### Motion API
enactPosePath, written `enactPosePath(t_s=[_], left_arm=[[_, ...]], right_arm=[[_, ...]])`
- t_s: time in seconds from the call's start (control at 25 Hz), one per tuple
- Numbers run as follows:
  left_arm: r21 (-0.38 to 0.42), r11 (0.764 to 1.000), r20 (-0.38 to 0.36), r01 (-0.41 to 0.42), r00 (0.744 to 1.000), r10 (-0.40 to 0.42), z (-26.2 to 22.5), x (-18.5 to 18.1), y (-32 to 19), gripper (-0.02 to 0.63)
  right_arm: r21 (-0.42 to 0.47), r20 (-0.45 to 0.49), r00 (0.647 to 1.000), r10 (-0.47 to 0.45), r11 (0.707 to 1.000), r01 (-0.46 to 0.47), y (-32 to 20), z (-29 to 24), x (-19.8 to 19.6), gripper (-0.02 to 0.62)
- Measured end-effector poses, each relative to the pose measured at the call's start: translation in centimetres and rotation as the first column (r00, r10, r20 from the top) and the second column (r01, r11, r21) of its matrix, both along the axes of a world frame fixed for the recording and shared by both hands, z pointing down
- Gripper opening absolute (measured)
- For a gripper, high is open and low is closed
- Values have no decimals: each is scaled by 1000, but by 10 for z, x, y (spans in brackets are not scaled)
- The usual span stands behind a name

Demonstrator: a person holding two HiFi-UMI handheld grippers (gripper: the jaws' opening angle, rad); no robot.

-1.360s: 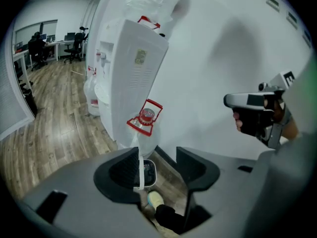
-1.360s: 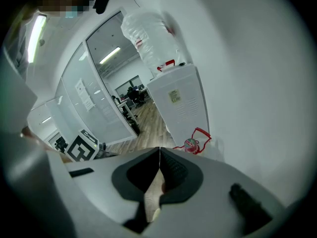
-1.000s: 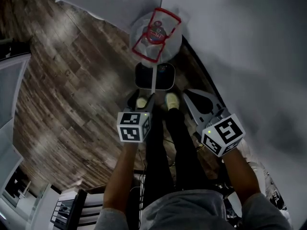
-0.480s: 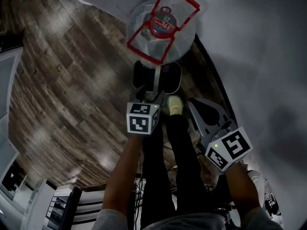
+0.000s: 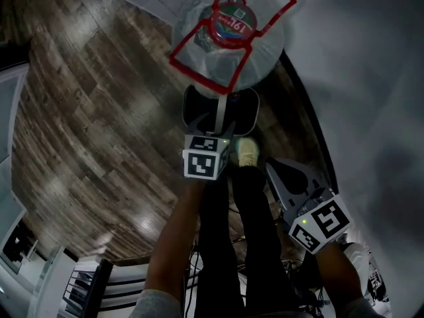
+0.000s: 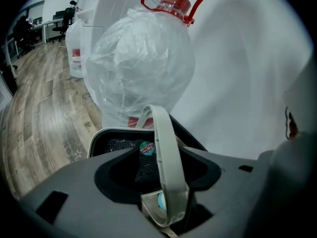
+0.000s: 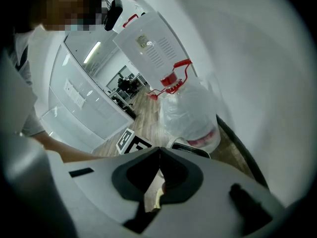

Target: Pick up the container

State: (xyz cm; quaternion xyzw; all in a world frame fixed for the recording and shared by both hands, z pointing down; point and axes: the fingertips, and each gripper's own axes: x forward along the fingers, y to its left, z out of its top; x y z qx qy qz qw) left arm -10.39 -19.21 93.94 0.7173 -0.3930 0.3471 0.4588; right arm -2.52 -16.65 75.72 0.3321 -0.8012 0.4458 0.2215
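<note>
The black, white-rimmed container [image 5: 199, 110] lies just ahead of the left gripper [image 5: 215, 134], beside a plastic-wrapped water bottle [image 5: 228, 42]. That gripper's jaws clamp the container's pale handle [image 6: 166, 152]. The right gripper [image 5: 283, 172], off to the side, is closed on nothing.

Top centre of the head view, the round label [image 5: 236, 25] on the water jug's [image 5: 202, 68] red cap [image 5: 224, 40] reads "19L"; its smaller print is unreadable.
</note>
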Motion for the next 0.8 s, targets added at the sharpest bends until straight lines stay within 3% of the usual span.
enactPosePath(t_s=[0.44, 0.8], left_arm=[[-27, 999, -17, -40, 999, 39, 21, 9, 3, 244], [-57, 997, -36, -45, 998, 43, 21, 16, 1, 80]], right_arm=[[-25, 20, 1000, 13, 1000, -12, 9, 7, -2, 25], [-35, 33, 999, 5, 999, -4, 9, 2, -5, 25]])
